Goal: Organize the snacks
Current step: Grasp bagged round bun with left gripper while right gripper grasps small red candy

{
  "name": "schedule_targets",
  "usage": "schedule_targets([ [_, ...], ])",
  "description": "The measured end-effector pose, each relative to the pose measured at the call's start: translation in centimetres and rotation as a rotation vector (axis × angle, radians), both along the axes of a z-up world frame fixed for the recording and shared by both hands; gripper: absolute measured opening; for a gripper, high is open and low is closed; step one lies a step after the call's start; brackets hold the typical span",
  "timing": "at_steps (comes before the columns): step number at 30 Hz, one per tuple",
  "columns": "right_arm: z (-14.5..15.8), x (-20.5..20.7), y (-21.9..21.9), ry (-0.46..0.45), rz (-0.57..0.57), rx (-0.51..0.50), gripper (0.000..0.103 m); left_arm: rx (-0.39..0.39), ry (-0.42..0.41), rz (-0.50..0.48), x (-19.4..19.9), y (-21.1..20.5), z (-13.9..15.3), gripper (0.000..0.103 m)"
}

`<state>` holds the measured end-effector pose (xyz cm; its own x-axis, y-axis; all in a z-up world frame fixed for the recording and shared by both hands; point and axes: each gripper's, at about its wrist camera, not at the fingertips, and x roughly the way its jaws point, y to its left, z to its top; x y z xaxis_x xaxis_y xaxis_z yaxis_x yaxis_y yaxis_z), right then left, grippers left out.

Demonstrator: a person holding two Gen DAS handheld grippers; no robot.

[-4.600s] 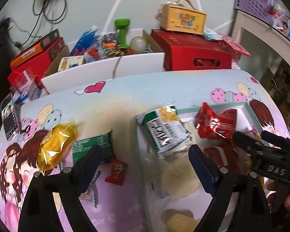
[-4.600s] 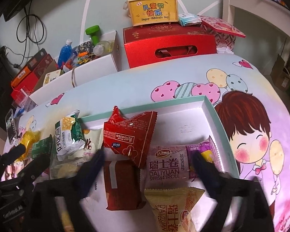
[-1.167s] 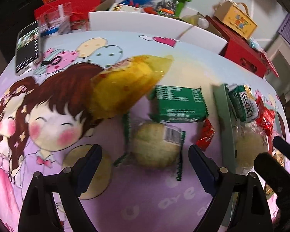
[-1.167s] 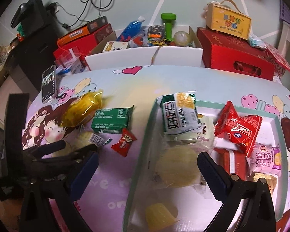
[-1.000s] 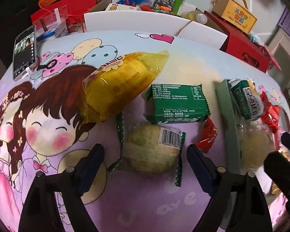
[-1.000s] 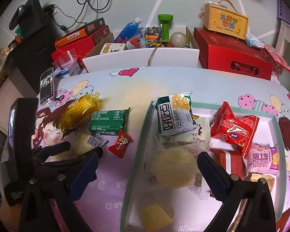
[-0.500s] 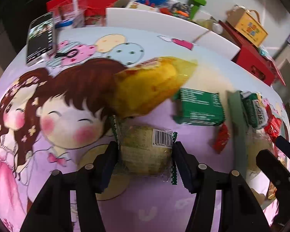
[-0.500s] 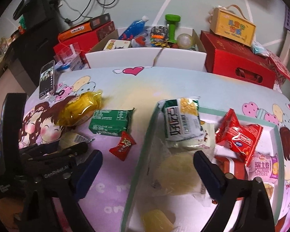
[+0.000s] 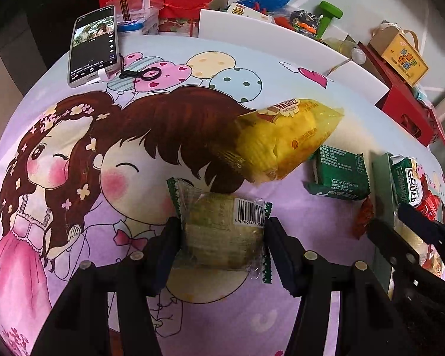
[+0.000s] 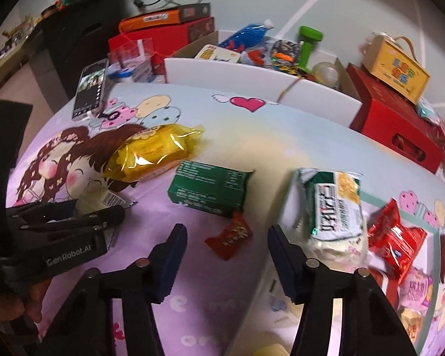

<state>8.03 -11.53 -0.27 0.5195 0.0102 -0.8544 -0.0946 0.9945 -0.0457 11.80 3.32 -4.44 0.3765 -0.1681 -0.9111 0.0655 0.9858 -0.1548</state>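
The task was judged partly done. Several snacks had already been gathered in the white tray (image 10: 406, 204) at the right: a green-and-white packet (image 10: 335, 204) propped on its left rim, a red packet (image 10: 396, 243) and a pink roll wrapper (image 10: 415, 289) further right. Four snacks were left loose on the cartoon-printed tabletop (image 9: 74, 237): a yellow bag (image 9: 290, 136), a green packet (image 9: 338, 175), a small red candy (image 10: 231, 235) and a clear-wrapped round cake (image 9: 222, 228).

The cake was seen held between the pads of the left tool (image 9: 222, 246), its jaws about half open and pressed on both sides of the wrapper, with the barcode turned up; it was resting on the tabletop, near the front edge and just near of the yellow bag. It was judged ready to be carried right to the tray.

The right tool (image 10: 227, 255) was seen with its jaws closing and nothing gripped. The red candy lay between the fingertips and just beyond them, with no pad touching it, and the green packet lay just beyond the candy. The tray rim stood just right of the right finger.
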Motion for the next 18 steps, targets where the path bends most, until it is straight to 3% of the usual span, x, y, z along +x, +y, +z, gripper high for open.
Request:
schedule_targets([
  [14,-2.9,2.0,0.8,0.084,0.035,-0.102,0.050,-0.021,-0.002,0.014,0.2,0.7,0.3,0.059],
  [18,-3.5,2.1,0.8,0.108,0.031,-0.110,0.039,-0.023,-0.004,0.017,0.0,1.0,0.5,0.059],
])
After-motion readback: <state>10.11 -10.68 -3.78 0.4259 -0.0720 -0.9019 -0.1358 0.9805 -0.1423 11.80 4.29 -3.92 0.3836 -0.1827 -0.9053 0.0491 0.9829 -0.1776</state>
